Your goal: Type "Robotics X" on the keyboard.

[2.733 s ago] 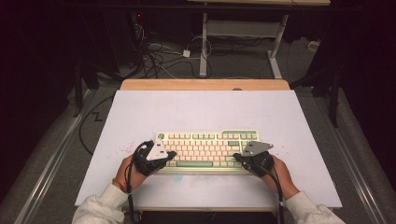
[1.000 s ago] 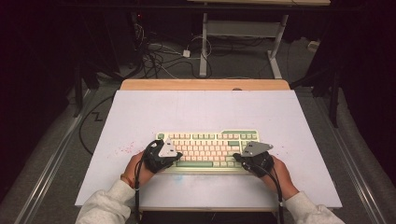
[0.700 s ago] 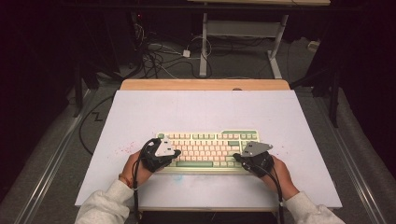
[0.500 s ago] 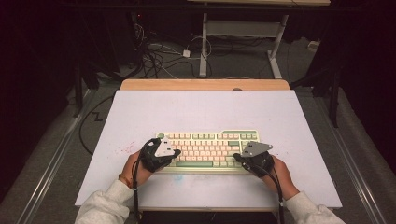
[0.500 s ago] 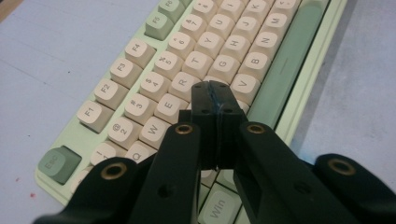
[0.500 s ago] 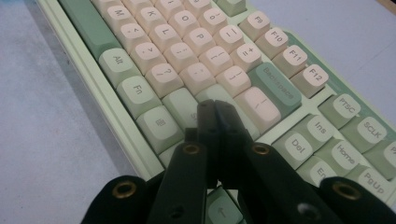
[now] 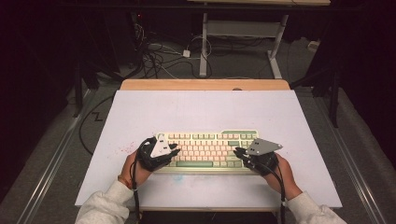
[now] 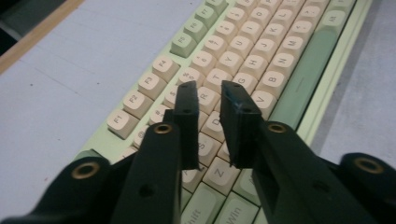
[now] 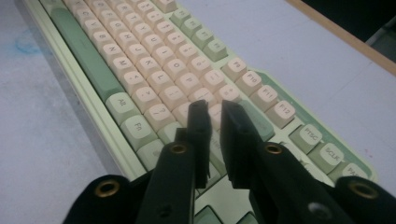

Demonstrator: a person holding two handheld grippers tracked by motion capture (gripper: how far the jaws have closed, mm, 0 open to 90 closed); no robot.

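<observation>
While both hands hover low, the keyboard (image 7: 208, 150) lies flat on the white table (image 7: 205, 109), near its front edge. Left gripper (image 8: 209, 91) over the keyboard's left end: jaws have just been opening, a narrow gap, nothing between. Right gripper (image 9: 214, 108) over the right end, likewise just parted, empty. Keys beneath each gripper's jaws hidden; whether the tips touch any keycap, I cannot tell.

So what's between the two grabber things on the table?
Rows of keys on the keyboard lie between the left gripper and right gripper, seen in the high view.
</observation>
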